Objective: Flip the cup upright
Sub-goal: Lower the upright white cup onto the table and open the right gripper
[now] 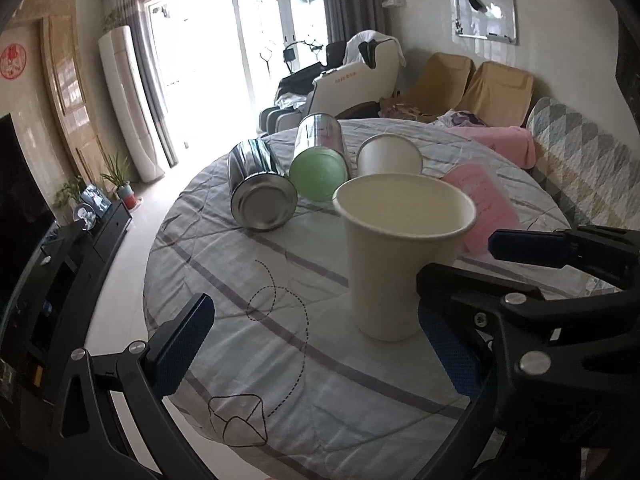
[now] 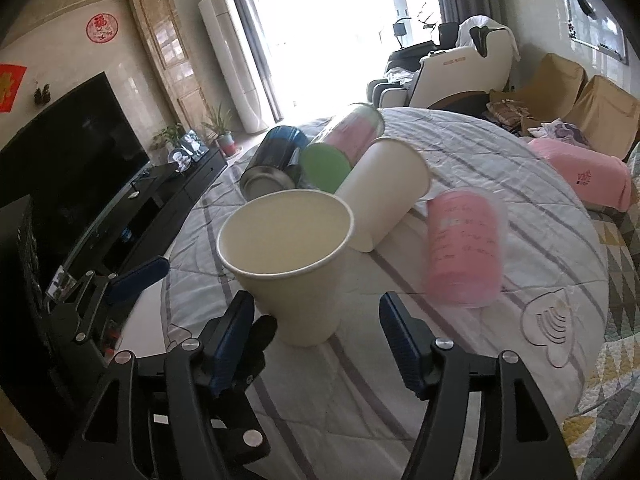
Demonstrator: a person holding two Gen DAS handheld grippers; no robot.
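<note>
Already upright: near cup (image 2: 286, 264) stands on tablecloth (image 2: 500, 168), axis vertical, just ahead of your R gripper (image 2: 316, 344) — jaws apart, empty. L gripper (image 1: 316, 344) also spread, cup off to its right — R nearer.

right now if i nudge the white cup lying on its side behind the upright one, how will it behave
The tipped paper cup would probably roll in a curve, since it tapers. It looks thin and light, so it likely slides or dents easily. The green-lidded can right beside it may block it.
</note>
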